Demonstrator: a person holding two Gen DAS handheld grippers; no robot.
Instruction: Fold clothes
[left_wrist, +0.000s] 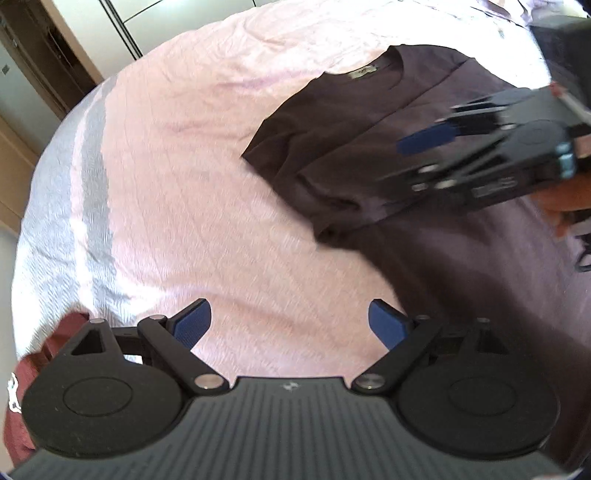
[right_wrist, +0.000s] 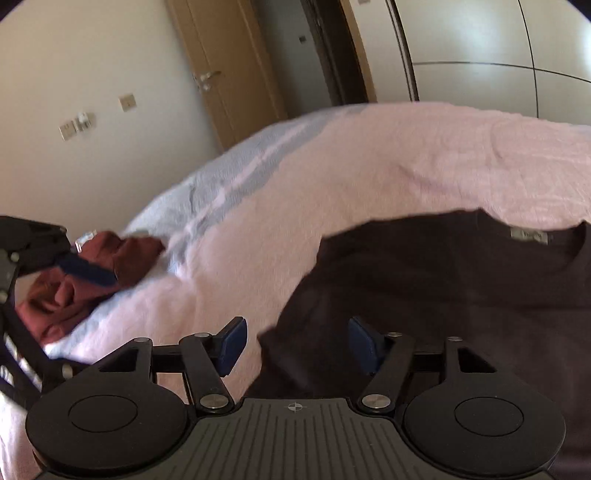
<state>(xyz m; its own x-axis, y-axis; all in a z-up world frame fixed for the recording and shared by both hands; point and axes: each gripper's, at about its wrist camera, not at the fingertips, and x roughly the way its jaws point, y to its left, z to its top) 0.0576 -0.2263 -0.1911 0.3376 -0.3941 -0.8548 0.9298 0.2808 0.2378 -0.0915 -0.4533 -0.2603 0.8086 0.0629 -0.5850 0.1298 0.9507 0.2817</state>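
A dark brown T-shirt (left_wrist: 354, 125) is laid flat on a bed, over a pale pink bedspread (left_wrist: 192, 177), collar and neck label toward 12 o'clock in the left wrist view. One side is seen folded in over the body, w/ a sleeve edge bunched near the centre. In the right wrist view the same shirt (right_wrist: 443, 288) fills the 3–5 o'clock area, label near the upper right.

The left gripper (left_wrist: 290, 325) is held above bare bedspread just beside the shirt's edge; its blue pads are spread wide apart, nothing between them. The right gripper (right_wrist: 293, 343) is also wide open and empty, its right pad over the shirt fabric, its left pad over the bedspread; contact w/ the cloth can't be told. In the left wrist view it is seen blurred at 3 o'clock, above the shirt, w/ part of a hand (left_wrist: 565, 206) behind it.

A dark red garment (right_wrist: 74, 284) is crumpled at 9 o'clock in the right wrist view, well apart from the shirt. A wooden door (right_wrist: 229, 74) and wardrobe panels (right_wrist: 480, 44) are seen beyond the bed.
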